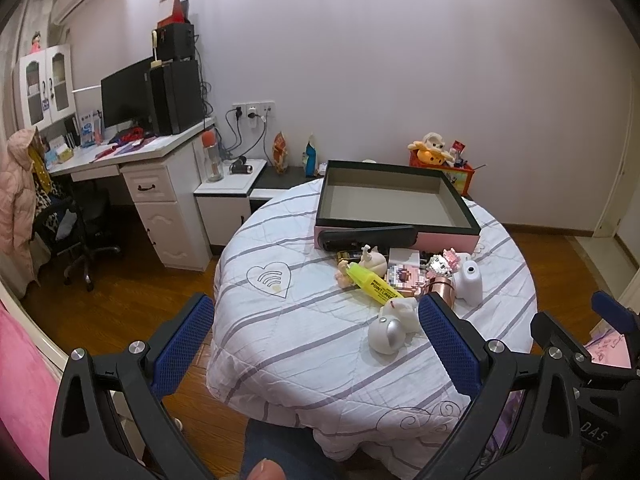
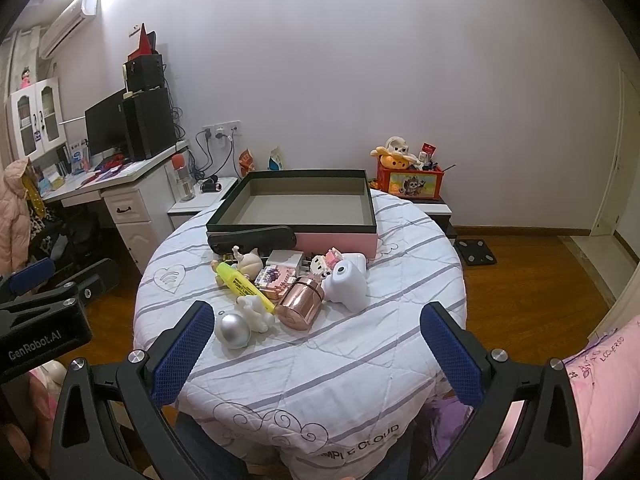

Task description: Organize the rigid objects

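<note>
Pale walls, wooden floor (image 2: 532,276), white desk (image 1: 160,168) (monitor (image 1: 124,100) on top) at left.

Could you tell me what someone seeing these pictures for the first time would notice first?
Probably the big open box, pink-sided with a dark rim and nothing visible inside, at the far side of the round table with its striped cloth. Next comes the heap of small things just in front of it, above all the yellow highlighter and the shiny copper canister. Both the left gripper and the right gripper hang open at the near edge, holding nothing.
</note>
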The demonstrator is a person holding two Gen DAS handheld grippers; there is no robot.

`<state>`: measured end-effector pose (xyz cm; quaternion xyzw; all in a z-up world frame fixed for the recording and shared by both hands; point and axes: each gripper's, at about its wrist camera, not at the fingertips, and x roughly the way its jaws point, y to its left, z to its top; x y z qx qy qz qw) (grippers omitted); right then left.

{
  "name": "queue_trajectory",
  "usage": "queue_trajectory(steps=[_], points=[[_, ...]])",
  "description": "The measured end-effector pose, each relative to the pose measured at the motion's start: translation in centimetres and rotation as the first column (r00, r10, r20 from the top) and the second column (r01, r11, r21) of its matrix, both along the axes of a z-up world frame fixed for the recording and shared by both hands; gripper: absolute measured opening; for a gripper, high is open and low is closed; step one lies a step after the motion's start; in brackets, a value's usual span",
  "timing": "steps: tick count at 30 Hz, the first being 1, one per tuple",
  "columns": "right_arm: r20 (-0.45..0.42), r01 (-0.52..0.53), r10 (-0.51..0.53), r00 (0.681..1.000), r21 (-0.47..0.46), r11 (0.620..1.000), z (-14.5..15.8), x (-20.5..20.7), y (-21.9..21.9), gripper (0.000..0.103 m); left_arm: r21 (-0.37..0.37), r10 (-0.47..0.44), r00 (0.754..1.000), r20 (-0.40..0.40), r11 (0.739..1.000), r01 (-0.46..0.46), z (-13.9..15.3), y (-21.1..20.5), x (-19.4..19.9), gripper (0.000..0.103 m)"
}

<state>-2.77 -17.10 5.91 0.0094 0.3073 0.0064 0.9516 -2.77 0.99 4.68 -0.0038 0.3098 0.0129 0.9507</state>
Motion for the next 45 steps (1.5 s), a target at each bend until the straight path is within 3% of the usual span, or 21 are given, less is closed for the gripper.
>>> queue_trajectory(steps=[21,32,41,45], points=[[-0.098,-0.025,0.028,0.995,0.035,0.999,-1.4,5.1,-1.8,0.103,-0.036,0.011,0.994,-0.11,0.999,-0.015,-2.2,-0.3,5.8,0.103],[-0.211,-0.031,0.054,0.976,0.111,0.993,-6.2,10.0,-6.1,0.103,-0.001,0.032,0.982,-0.188,0.999,-0.033,-6.7,-1.8,9.4,0.103],[-0.255,-0.051,0.087,0.963,0.142,0.988,-8.9,14.3,-6.5,0.103,-0.007,0.026,0.972,-0.234,1.0,-0.029,-8.7,-1.5,11.4,0.103],[-0.286,-0.039,0.08,0.955,0.148,0.988,-10.1,15.8,-6.1,0.092,-0.022,0.002,0.967,-0.253,1.0,-0.008,-9.4,-0.9,12.9,0.103]])
